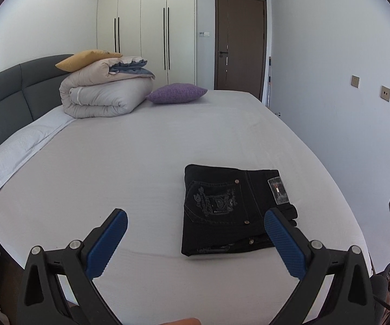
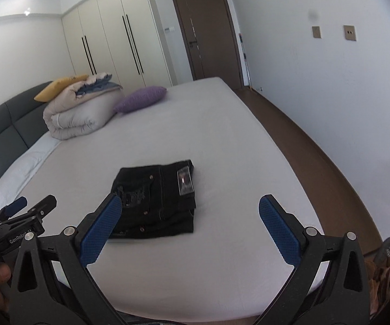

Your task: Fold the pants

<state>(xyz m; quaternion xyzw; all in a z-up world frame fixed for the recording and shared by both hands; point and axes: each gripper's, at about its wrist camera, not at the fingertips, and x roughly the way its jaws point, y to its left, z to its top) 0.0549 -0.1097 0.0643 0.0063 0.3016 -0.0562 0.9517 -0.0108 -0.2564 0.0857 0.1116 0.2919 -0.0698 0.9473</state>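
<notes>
Pants (image 1: 230,208), black denim folded into a compact rectangle, lie near the bed's (image 1: 140,162) right edge. Left gripper (image 1: 195,227) and right gripper (image 2: 191,216) both gape wide, empty. Snagging the bundle now could spring the folds.

Bedroom, white walls (image 2: 317,94); wide bed with pale grey fitted sheet (image 1: 140,162) fills most of both views; dark grey padded headboard (image 1: 2,103) at left; white pillow (image 1: 19,149) below it; folded beige duvet (image 1: 100,97) stacked beyond, mustard-yellow cushion (image 1: 84,59) on top, purple cushion (image 1: 176,93) just beside; cream wardrobe with long black handles (image 1: 154,32) on far wall; brown wooden door (image 1: 238,43) to its right; brown floor (image 2: 303,146); two brass wall plates (image 2: 349,33); bright daylight.
</notes>
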